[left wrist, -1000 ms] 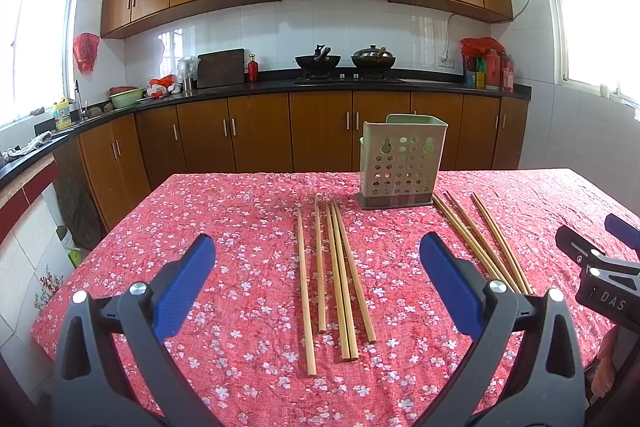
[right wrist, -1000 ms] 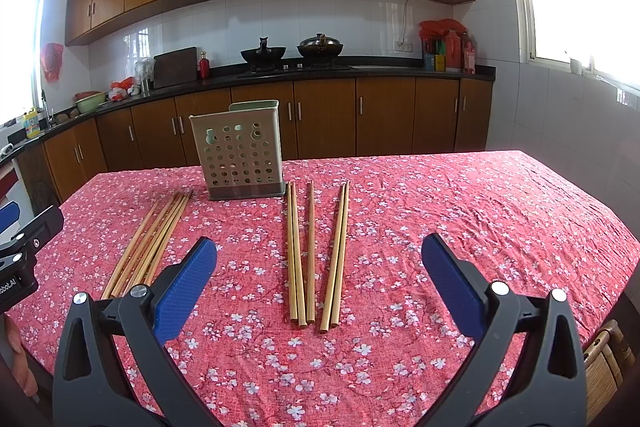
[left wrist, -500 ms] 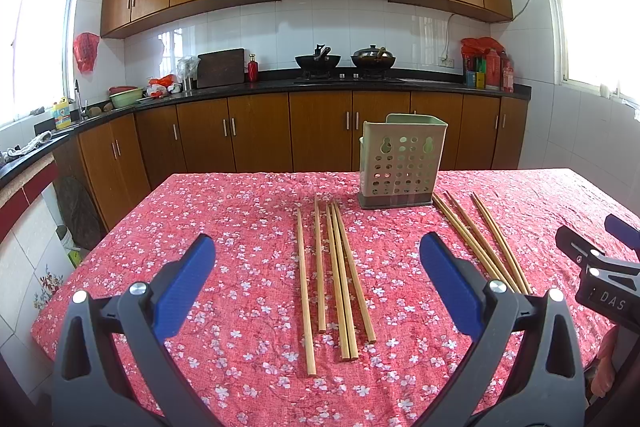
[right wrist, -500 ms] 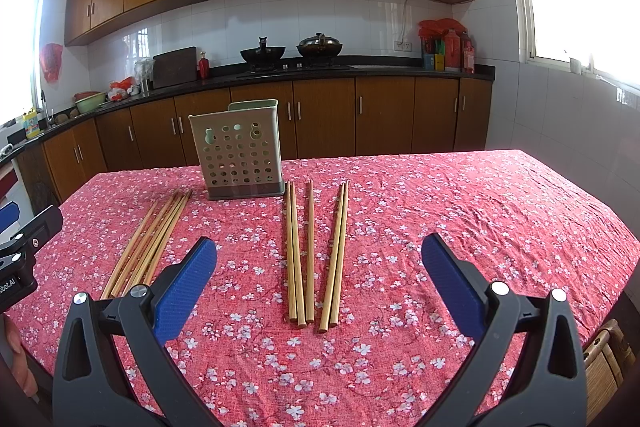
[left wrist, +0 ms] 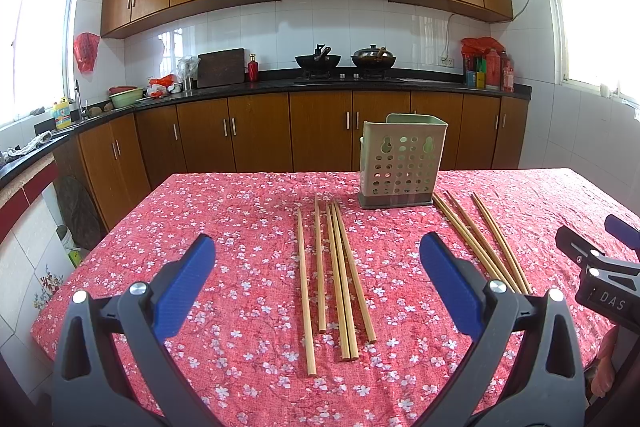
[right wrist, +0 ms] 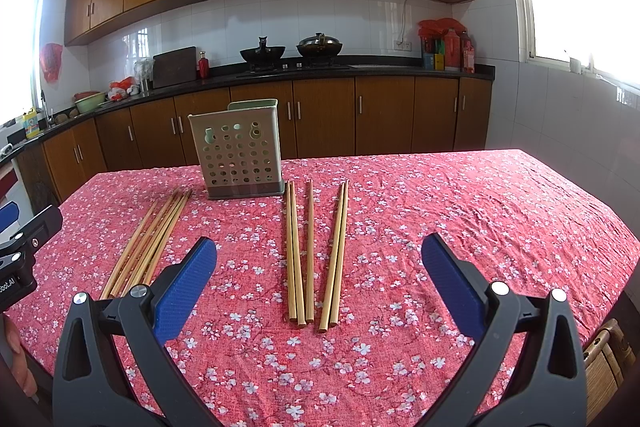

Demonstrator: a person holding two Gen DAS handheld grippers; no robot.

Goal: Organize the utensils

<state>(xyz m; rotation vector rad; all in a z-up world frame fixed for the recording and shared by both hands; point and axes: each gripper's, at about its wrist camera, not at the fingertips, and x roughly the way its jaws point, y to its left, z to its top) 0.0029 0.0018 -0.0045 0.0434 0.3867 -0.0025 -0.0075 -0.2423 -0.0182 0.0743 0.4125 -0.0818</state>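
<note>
A pale green perforated utensil holder [left wrist: 402, 159] stands upright on the red floral tablecloth [left wrist: 240, 211]; it also shows in the right wrist view [right wrist: 239, 159]. Several wooden chopsticks [left wrist: 335, 275] lie in a group left of the holder, straight ahead of my open, empty left gripper [left wrist: 318, 283]. A second group of chopsticks [right wrist: 310, 251] lies right of the holder, ahead of my open, empty right gripper [right wrist: 320, 281]. That right group also shows in the left wrist view [left wrist: 480, 239], and the left group in the right wrist view [right wrist: 150, 243]. Both grippers hover above the table's near edge.
The right gripper's body [left wrist: 604, 279] shows at the right edge of the left wrist view; the left gripper's body [right wrist: 24, 255] at the left edge of the right view. Kitchen cabinets and a counter [left wrist: 320, 83] with woks run behind the table. A wicker seat [right wrist: 608, 359] stands at the table's right.
</note>
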